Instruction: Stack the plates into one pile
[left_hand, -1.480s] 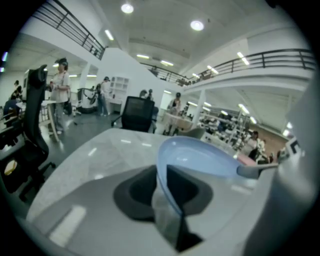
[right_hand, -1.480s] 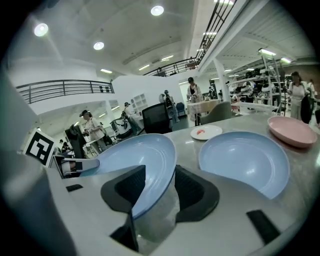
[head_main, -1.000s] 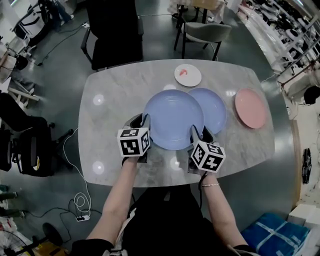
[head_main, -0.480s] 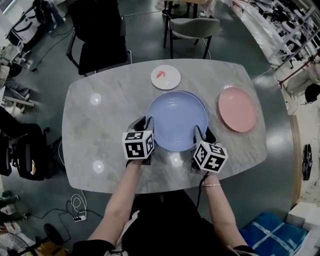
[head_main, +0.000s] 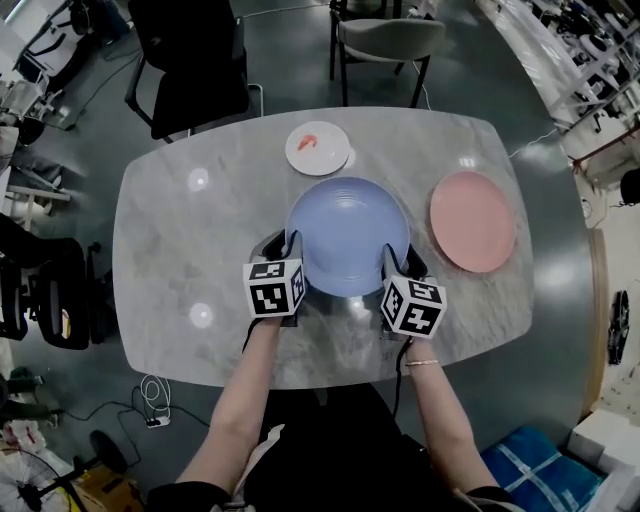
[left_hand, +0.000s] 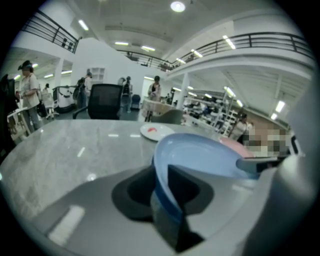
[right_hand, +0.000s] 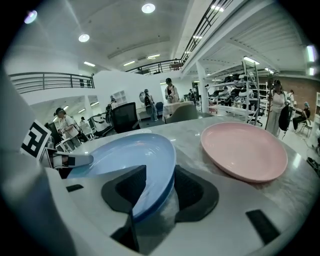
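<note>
A large blue plate (head_main: 347, 235) is over the middle of the marble table (head_main: 180, 240). My left gripper (head_main: 285, 243) has the plate's near left rim between its jaws, which have just been opening. My right gripper (head_main: 397, 258) is shut on the near right rim. In the left gripper view the blue plate (left_hand: 200, 155) runs through the left gripper (left_hand: 160, 175), and in the right gripper view the blue plate (right_hand: 125, 155) runs through the right gripper (right_hand: 155, 195). A darker blue edge shows just under the rim. The smaller blue plate is hidden beneath.
A pink plate (head_main: 472, 220) lies on the table to the right, close to the right gripper. A small white plate (head_main: 317, 148) with a red mark lies behind the blue one. A black chair (head_main: 190, 60) and a grey chair (head_main: 385, 40) stand beyond the far edge.
Both grippers have carried the large blue plate to the right and lower, over the smaller blue plate, which it now covers. The pink and white plates have not moved on the table.
</note>
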